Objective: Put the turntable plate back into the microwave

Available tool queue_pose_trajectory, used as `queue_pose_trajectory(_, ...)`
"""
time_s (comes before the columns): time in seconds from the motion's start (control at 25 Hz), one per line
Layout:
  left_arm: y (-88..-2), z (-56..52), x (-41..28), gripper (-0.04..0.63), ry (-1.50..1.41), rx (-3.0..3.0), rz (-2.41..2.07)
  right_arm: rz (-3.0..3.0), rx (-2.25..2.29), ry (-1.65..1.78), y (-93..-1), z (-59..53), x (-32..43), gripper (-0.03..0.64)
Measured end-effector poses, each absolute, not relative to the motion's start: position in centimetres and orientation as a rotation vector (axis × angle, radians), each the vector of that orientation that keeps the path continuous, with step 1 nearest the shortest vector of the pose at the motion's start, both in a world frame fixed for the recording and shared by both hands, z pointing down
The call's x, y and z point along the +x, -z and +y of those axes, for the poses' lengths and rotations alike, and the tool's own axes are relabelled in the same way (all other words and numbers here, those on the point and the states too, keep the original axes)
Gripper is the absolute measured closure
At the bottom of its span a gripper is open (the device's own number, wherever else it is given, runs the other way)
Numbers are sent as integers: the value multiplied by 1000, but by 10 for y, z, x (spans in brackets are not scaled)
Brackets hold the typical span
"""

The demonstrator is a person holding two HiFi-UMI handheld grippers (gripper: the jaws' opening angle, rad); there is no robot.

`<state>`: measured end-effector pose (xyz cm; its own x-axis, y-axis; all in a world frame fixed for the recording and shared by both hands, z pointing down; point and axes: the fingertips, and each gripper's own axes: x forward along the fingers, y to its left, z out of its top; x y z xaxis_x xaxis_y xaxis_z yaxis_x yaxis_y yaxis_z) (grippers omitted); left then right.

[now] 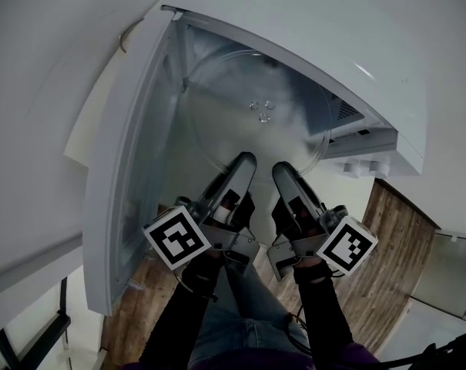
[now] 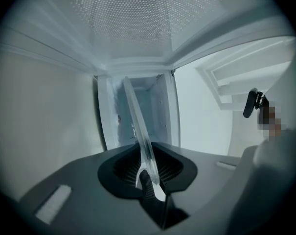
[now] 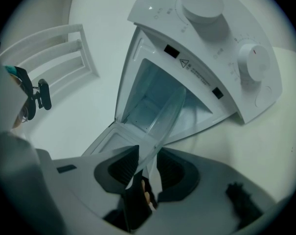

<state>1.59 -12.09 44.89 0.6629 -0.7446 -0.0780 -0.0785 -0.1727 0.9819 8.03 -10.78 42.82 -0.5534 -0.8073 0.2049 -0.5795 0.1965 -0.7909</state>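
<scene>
Seen from the head view, the microwave (image 1: pixel 333 37) has its door (image 1: pixel 129 176) swung wide open, at about 9 o'clock from the cavity. The clear glass turntable plate (image 1: pixel 256 122) lies mostly inside the cavity, and its near rim reaches back out towards the person at 6 o'clock.

The left tongs (image 1: pixel 244 160) come up from 6 o'clock and meet that near rim just left of its middle. Their marker cube (image 1: pixel 176 237) sits lower, at about 7 o'clock. In the left gripper view the plate (image 2: pixel 138 126) runs edge-on into the cavity, and the left tongs (image 2: pixel 148 173) are pinched on its rim.

Just beside them, the right tongs (image 1: pixel 283 168) take the same rim right of its middle, with their cube (image 1: pixel 347 245) at about 5 o'clock. In the right gripper view the right tongs (image 3: pixel 145 170) grip the rim of the plate (image 3: pixel 167 114), which passes through the opening. Two round knobs (image 3: pixel 201 1) sit on the control panel at 1 o'clock.

Wood planks (image 1: pixel 387 237) show at 4 o'clock in the head view.
</scene>
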Motion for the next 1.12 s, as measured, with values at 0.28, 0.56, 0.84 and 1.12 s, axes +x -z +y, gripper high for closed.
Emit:
queue_pose_trajectory(0.28,-455,-136,17,518,648,1666,-660,2184,-1355,1271,-434,-121,82,497)
queue_pose_trajectory(0.56,-459,-162,25,518,658,1679,-621,2169,-1385,1233,-441,-144,89,495)
queue_pose_trajectory(0.84,-456,-168,29,518,681,1664,-581,2167,-1396,1200,-440,-149,91,495)
queue_pose_trajectory(1.12,-455,-171,31,517,652,1691,-574,2138,-1414,1203,-441,-149,93,494)
